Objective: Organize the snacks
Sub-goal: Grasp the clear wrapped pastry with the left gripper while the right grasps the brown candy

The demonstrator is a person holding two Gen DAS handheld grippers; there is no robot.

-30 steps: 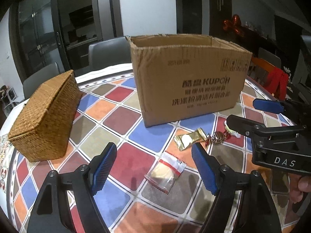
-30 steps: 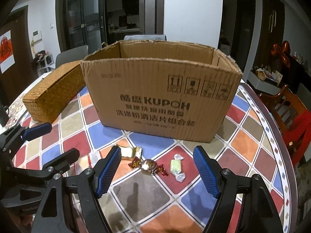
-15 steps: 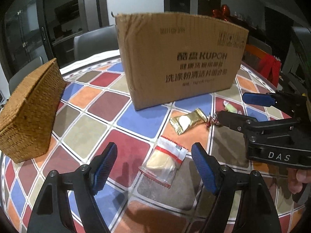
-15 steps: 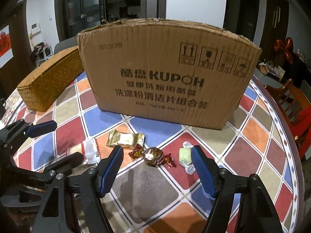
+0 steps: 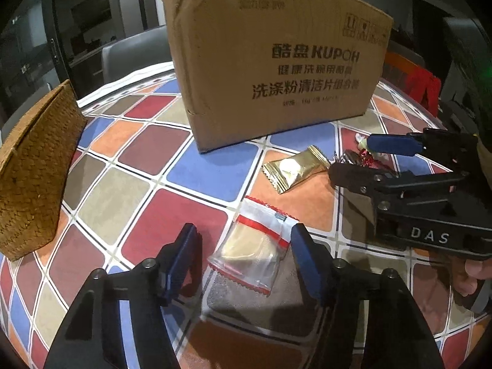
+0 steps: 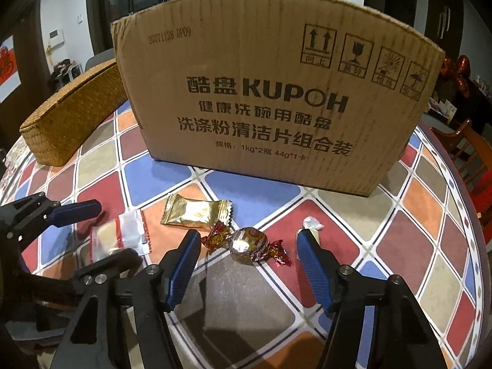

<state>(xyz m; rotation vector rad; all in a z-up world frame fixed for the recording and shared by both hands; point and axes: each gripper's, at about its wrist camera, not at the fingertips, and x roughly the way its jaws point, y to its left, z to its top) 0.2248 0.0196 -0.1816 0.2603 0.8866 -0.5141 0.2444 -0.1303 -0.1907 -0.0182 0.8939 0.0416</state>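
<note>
A clear packet with red stripes point(image 5: 255, 252) lies on the tiled table point(image 5: 172, 215) between the fingers of my left gripper point(image 5: 244, 258). Its jaws are closing and the pads stand just off the packet's edges. My right gripper point(image 6: 246, 255) straddles a twist-wrapped candy point(image 6: 249, 244); its jaws are closing too, with gaps on both sides. A gold packet point(image 6: 193, 212) lies just beyond, and a pale green candy point(image 6: 310, 224) peeks out behind the right fingertip. Each gripper appears in the other's view: right gripper point(image 5: 369, 160), left gripper point(image 6: 92, 236).
A tall cardboard box point(image 6: 276, 92) stands close behind the snacks. A woven basket point(image 5: 33, 178) sits at the left of the table. Chairs stand around the table's far and right edges.
Both grippers have sunk toward the table and their jaws have narrowed. The clear packet now lies between the left fingers and the twisted candy between the right ones.
</note>
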